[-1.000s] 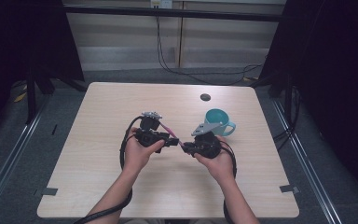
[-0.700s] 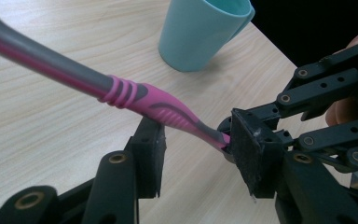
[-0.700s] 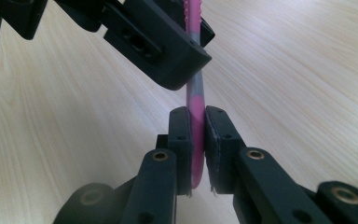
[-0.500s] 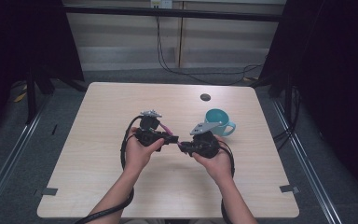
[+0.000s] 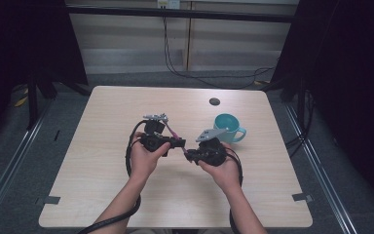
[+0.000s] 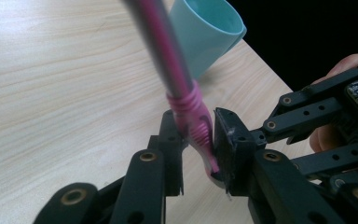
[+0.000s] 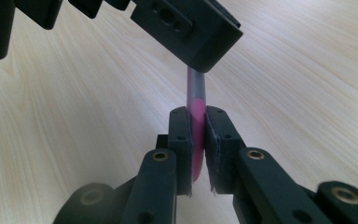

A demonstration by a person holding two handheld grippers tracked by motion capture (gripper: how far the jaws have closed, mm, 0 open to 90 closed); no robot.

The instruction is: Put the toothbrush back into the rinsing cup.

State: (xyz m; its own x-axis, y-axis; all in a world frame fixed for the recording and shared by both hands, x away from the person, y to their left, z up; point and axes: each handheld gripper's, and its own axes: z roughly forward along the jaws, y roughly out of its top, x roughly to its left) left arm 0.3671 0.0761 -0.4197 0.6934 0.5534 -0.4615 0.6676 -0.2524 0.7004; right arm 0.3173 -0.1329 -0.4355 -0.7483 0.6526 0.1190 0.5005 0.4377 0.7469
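Between the two grippers, above the middle of the table (image 5: 102,161), a slim pink pen-like stick (image 6: 186,109) with a grey shaft and ribbed collar slants upward. The right gripper (image 7: 198,140) pinches its pink end tightly; the left gripper (image 6: 198,154) sits around it, jaws slightly apart. A teal mug (image 5: 228,127) stands just beside. Since a second ago, both hands have barely shifted.

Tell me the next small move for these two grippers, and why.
Probably ease the left gripper back a little and leave the pink-handled tool to the right gripper. The right jaws are pressed flat on its pink end, while the left jaws crowd the same end and I cannot tell if they grip. The teal cup stands beside the right gripper.
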